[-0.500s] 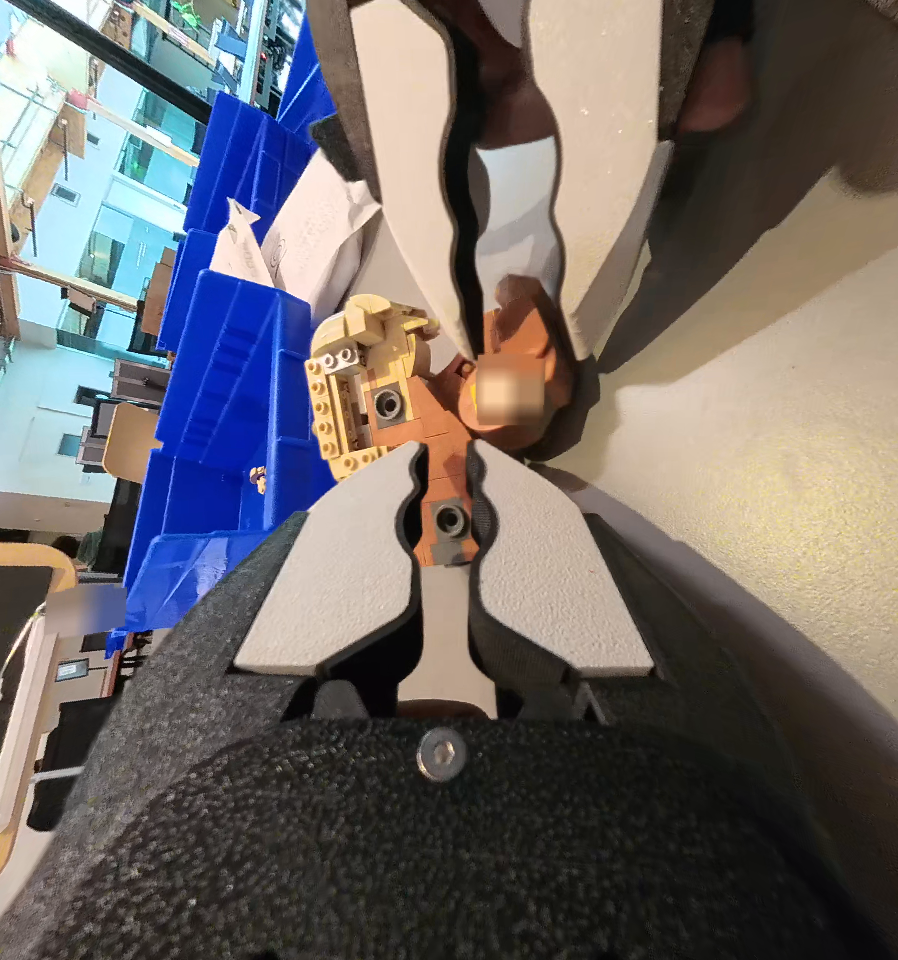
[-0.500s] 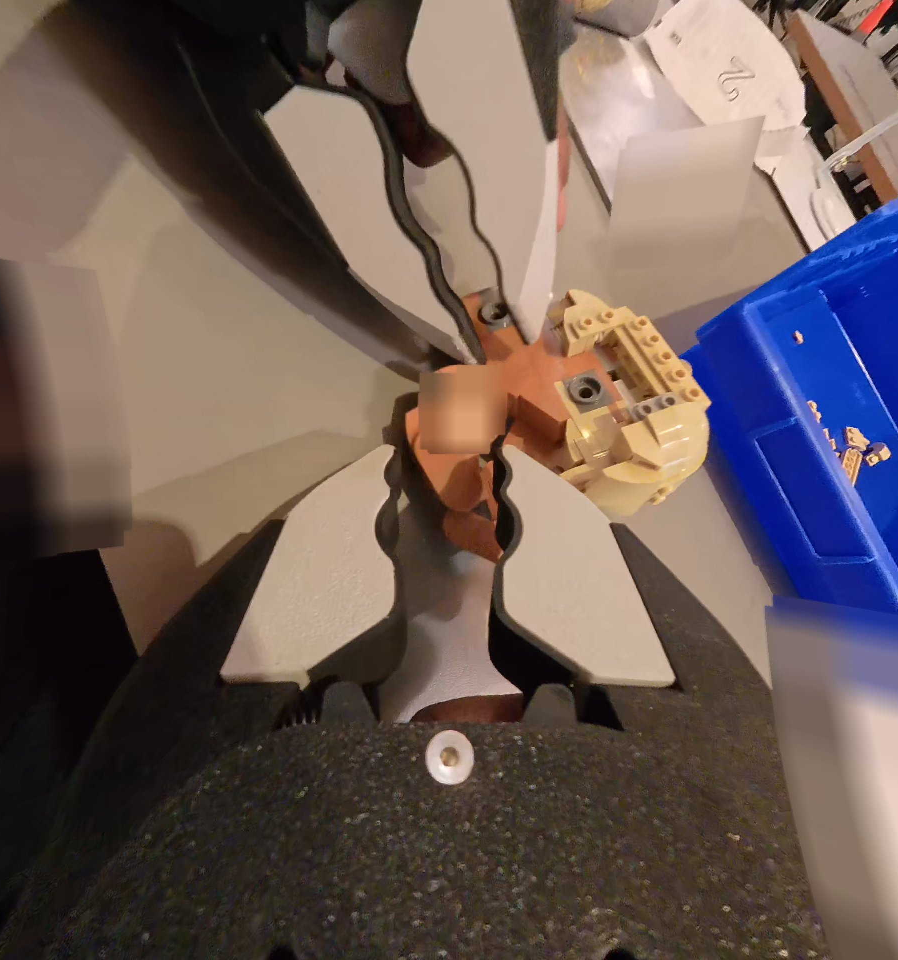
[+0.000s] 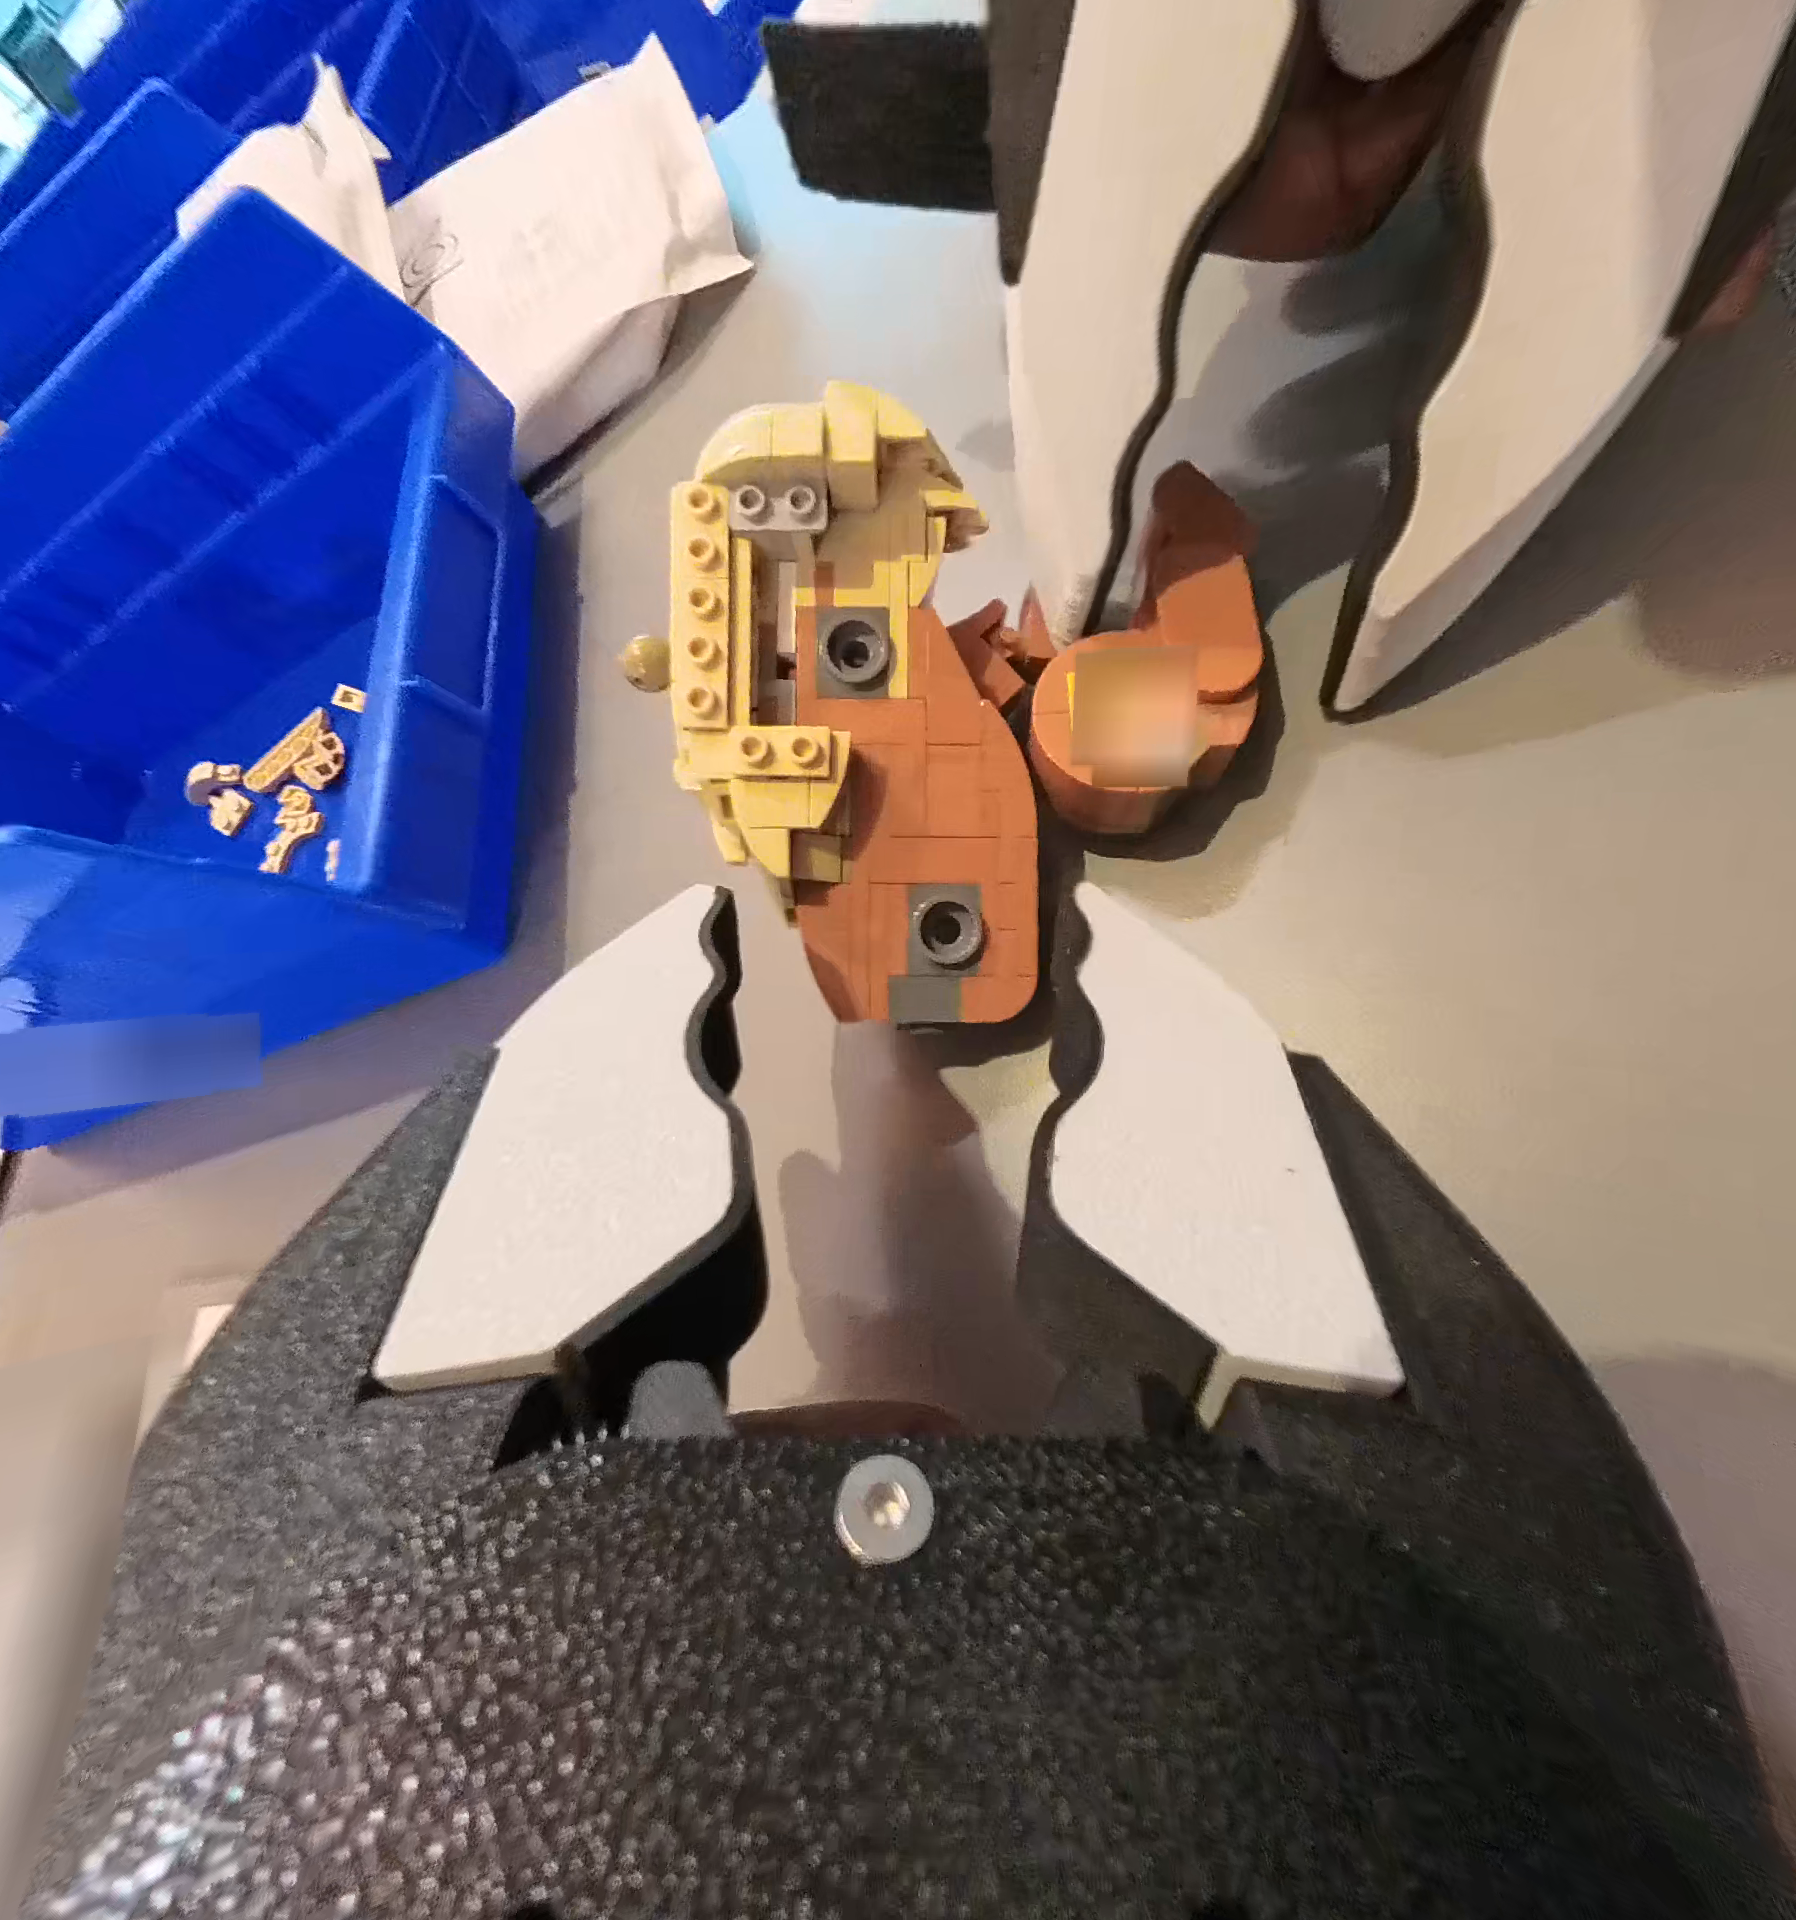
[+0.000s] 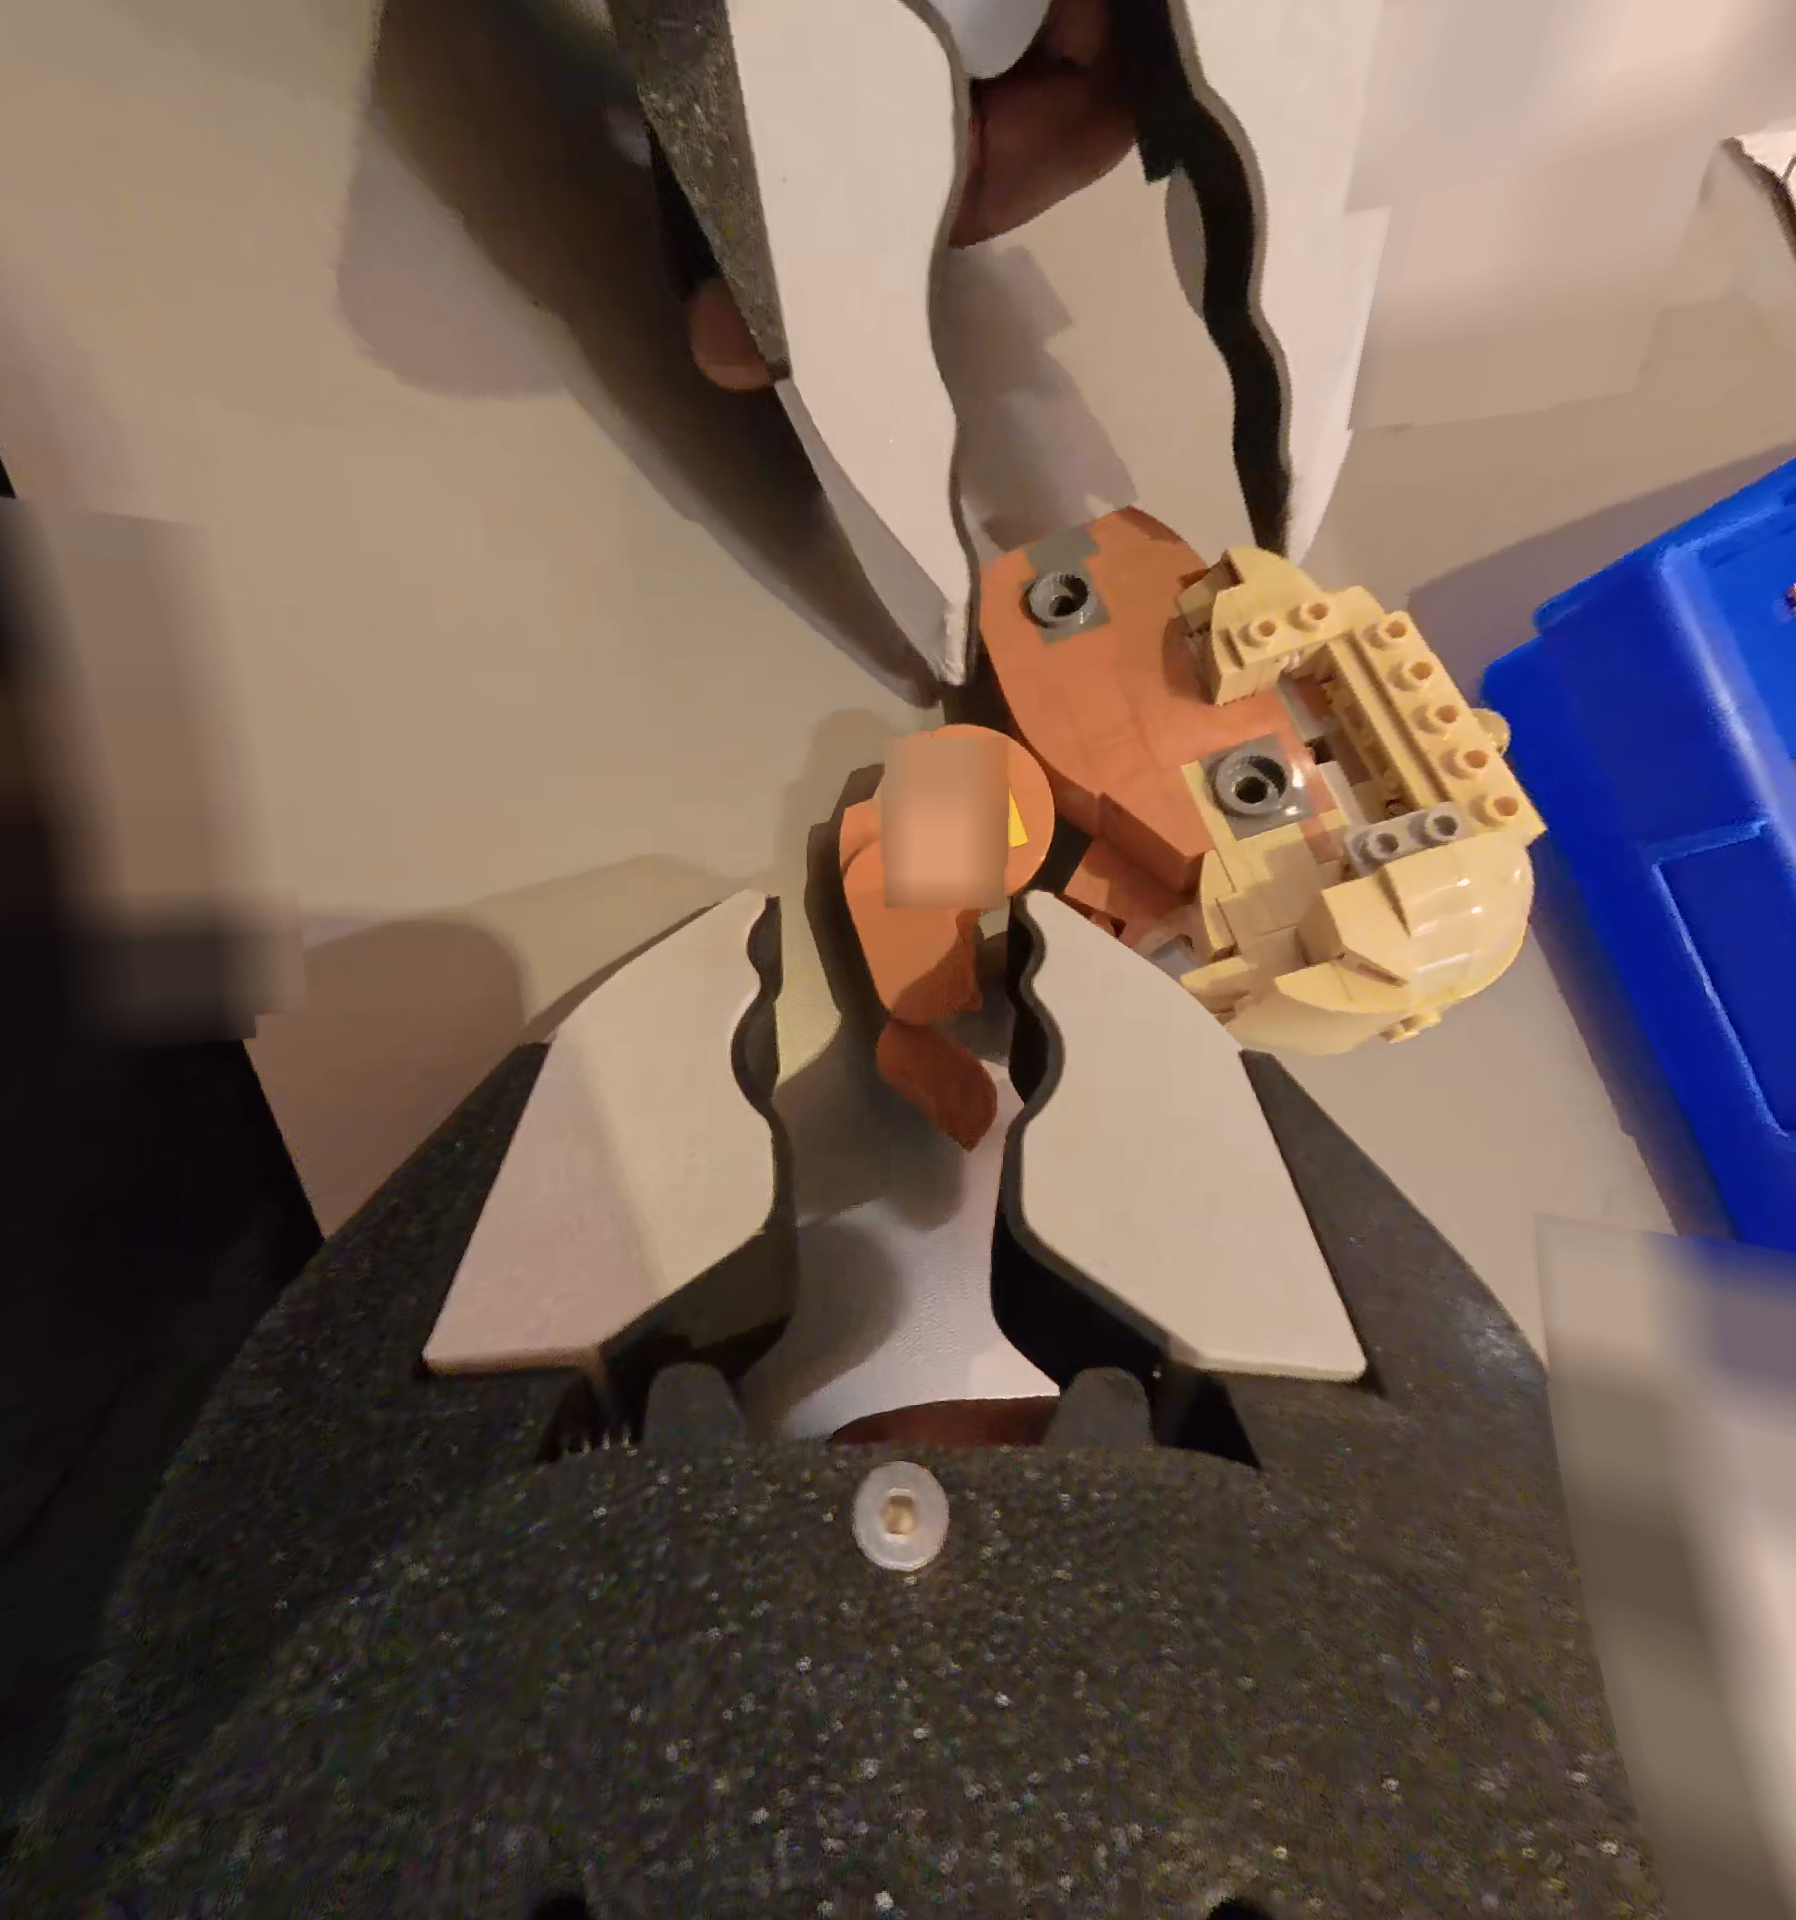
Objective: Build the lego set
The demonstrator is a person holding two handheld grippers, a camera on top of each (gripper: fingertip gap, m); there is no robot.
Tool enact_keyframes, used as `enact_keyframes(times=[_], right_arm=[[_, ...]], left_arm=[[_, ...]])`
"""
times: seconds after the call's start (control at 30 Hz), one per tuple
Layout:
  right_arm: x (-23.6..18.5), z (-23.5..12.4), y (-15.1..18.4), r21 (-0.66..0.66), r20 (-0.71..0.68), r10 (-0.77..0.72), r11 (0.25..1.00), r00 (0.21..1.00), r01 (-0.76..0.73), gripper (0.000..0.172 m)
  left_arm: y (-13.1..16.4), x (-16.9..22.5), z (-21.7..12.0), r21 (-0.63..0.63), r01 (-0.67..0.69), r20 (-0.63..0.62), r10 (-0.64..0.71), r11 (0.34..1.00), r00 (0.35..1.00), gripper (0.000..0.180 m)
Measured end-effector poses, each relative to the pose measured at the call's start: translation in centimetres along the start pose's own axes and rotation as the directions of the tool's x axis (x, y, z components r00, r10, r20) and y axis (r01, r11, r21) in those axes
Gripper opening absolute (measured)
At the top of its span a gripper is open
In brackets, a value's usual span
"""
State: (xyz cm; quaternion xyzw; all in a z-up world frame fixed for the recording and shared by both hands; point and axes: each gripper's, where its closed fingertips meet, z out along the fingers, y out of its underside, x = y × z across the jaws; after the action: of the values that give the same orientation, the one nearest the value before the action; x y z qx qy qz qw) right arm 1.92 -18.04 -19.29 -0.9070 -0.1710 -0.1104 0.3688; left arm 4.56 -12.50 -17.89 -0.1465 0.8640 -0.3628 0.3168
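Note:
A brick-built model (image 3: 935, 790) with a brown body and a tan studded part lies on the pale table (image 3: 1496, 935). My left gripper (image 3: 899, 914) is open. The model's brown end with a grey round piece lies between its pads, with a gap on each side. My right gripper (image 4: 894, 914) is open around the brown rounded part (image 4: 925, 977) at the model's other end; a gap shows at its left pad. The model (image 4: 1112, 717) lies between the two grippers. The right gripper (image 3: 1216, 644) shows at the top of the left wrist view, and the left gripper (image 4: 1122, 603) at the top of the right wrist view.
A blue bin (image 3: 250, 520) with several loose tan pieces (image 3: 281, 790) stands close beside the model; it also shows in the right wrist view (image 4: 1704, 831). White paper bags (image 3: 561, 260) and more blue bins lie behind it. A black foam block (image 3: 873, 104) sits farther back.
Both grippers have opened: the left let go of the model's brown end, and the right widened around the rounded brown part. The model now rests on the table.

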Motion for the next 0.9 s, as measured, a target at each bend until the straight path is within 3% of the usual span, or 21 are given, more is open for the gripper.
enact_keyframes(times=[0.23,0.47,0.7,0.9], right_arm=[[0.6,0.6,0.0,-0.042,-0.025,0.039,0.998,0.999,-0.04,0.027],[1.0,-0.4,-0.7,0.064,-0.079,0.039,0.997,0.996,-0.034,0.025],[3.9,-2.7,-3.1,0.255,-0.248,0.149,0.963,0.957,-0.084,0.025],[4.8,-1.6,-2.5,0.151,-0.399,0.09,0.988,0.912,-0.031,0.025]], left_arm=[[0.4,0.4,1.1,-0.071,0.045,-0.135,-0.055,0.996,0.989,0.052],[0.6,0.1,0.9,-0.111,0.089,-0.047,-0.095,0.99,0.994,0.051],[0.9,-0.1,0.6,-0.161,0.135,0.033,-0.131,0.978,0.991,0.05],[1.1,-0.9,0.0,-0.247,0.039,0.158,0.001,0.968,0.987,0.05]])
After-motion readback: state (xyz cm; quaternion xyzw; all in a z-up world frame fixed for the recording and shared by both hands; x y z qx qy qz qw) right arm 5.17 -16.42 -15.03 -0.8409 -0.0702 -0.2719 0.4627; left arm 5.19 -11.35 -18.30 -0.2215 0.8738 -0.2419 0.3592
